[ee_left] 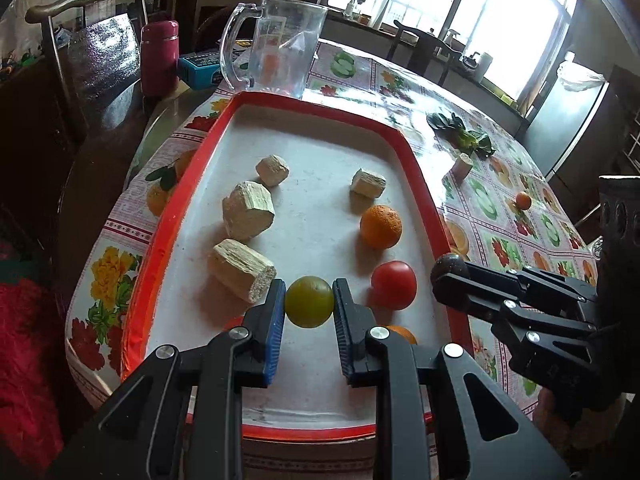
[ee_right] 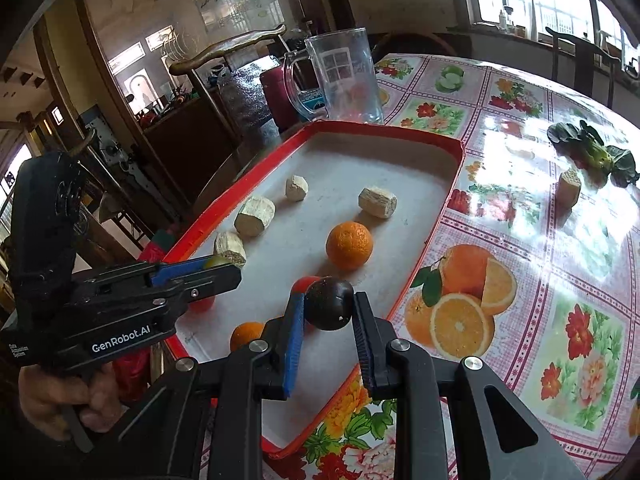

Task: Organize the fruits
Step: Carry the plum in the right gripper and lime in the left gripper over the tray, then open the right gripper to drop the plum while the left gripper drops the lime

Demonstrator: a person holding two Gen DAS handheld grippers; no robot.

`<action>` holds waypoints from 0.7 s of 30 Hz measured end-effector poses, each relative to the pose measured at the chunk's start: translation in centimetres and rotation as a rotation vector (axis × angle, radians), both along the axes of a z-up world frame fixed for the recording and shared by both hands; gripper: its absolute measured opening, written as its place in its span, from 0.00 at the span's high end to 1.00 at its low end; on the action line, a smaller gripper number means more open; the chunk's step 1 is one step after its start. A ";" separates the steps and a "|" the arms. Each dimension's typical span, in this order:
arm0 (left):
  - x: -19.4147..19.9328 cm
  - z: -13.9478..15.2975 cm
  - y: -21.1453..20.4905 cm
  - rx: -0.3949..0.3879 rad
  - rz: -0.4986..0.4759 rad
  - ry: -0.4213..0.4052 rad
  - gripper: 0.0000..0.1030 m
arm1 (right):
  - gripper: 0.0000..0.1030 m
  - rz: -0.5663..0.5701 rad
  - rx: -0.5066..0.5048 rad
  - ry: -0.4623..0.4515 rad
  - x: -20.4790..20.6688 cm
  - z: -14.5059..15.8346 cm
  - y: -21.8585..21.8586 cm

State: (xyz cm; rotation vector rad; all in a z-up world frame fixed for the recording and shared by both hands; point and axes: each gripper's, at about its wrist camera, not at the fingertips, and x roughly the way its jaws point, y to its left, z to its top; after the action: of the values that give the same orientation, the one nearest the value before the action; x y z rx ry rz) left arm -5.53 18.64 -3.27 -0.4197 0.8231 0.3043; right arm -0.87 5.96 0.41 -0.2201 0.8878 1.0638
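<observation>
A red-rimmed tray [ee_left: 140, 280] [ee_right: 452, 196] lies on the flowered table. My left gripper [ee_left: 309, 300] is shut on a green round fruit [ee_left: 309, 296] just above the tray's near end; it also shows in the right wrist view [ee_right: 216, 266]. My right gripper [ee_right: 329, 310] is shut on a dark purple fruit [ee_right: 329, 304], held over the tray's right rim [ee_left: 449, 268]. In the tray lie an orange [ee_left: 380, 226] [ee_right: 349, 245], a red tomato [ee_left: 394, 284], a small orange [ee_right: 246, 334] and several pale cut stalk pieces [ee_left: 247, 210].
A glass mug [ee_left: 280, 44] stands beyond the tray's far end, with a red flask [ee_left: 159, 56] and blue box left of it. On the table to the right lie leafy greens [ee_left: 460, 130], another stalk piece [ee_left: 462, 166] and a small orange fruit [ee_left: 523, 200].
</observation>
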 end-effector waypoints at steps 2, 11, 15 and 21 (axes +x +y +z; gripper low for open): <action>0.0 -0.2 0.1 0.004 0.000 0.009 0.80 | 0.76 -0.002 -0.009 -0.003 0.3 -0.2 0.4; 0.5 -0.4 0.0 0.018 -0.019 0.021 0.79 | 0.73 0.000 -0.027 0.011 0.8 -1.0 0.9; 0.4 -0.4 0.1 0.021 -0.006 0.020 0.79 | 0.73 0.001 -0.022 0.019 0.9 -1.0 0.8; 0.1 -0.1 0.1 0.033 0.011 0.024 0.65 | 0.65 0.007 -0.004 0.027 0.6 -0.8 0.5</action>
State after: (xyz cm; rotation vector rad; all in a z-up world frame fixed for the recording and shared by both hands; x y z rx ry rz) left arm -5.48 18.77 -3.35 -0.3904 0.8385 0.3328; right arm -0.22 6.49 -0.41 -0.2128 0.9141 1.0733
